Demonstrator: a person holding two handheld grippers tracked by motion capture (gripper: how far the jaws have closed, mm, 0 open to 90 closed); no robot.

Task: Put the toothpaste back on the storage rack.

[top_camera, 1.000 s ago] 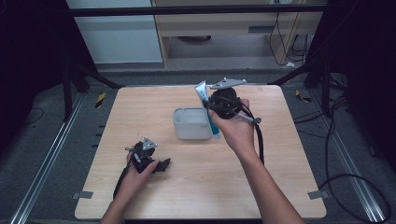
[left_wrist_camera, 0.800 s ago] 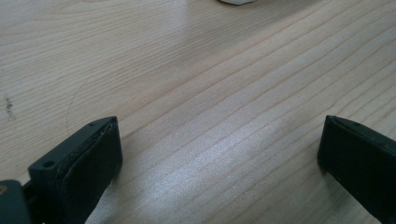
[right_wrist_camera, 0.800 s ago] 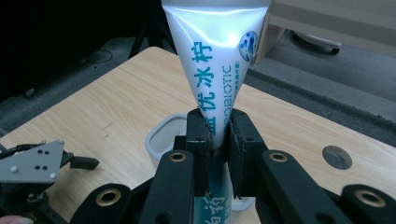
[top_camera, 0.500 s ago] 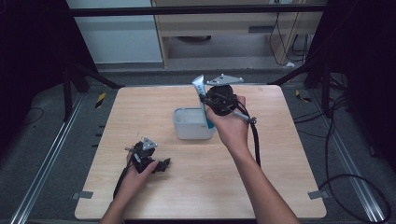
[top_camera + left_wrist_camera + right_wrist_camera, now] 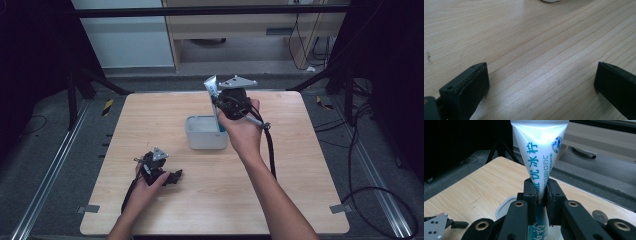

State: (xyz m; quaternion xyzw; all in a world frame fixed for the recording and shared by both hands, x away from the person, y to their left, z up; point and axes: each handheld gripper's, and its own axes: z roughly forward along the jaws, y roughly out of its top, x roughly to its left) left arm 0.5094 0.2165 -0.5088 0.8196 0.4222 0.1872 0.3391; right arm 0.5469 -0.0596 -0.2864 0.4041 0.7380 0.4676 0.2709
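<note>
The left gripper [image 5: 172,176] is lying low with its fingers [image 5: 469,87] spread wide apart; the right gripper [image 5: 541,195] is hanging raised at arm's length, fingers [image 5: 530,195] pinched together.

Tube [image 5: 537,157]: blue Chinese chars, prob. "优冰柠", plus "OBIOTIC", 1st letters hidden.

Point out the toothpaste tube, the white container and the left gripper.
toothpaste tube [image 5: 537,152]: right gripper view, printed body above jaws.
white container [image 5: 205,140]: high view, front wall.
left gripper [image 5: 175,176]: high view, between its fingertips.
</note>
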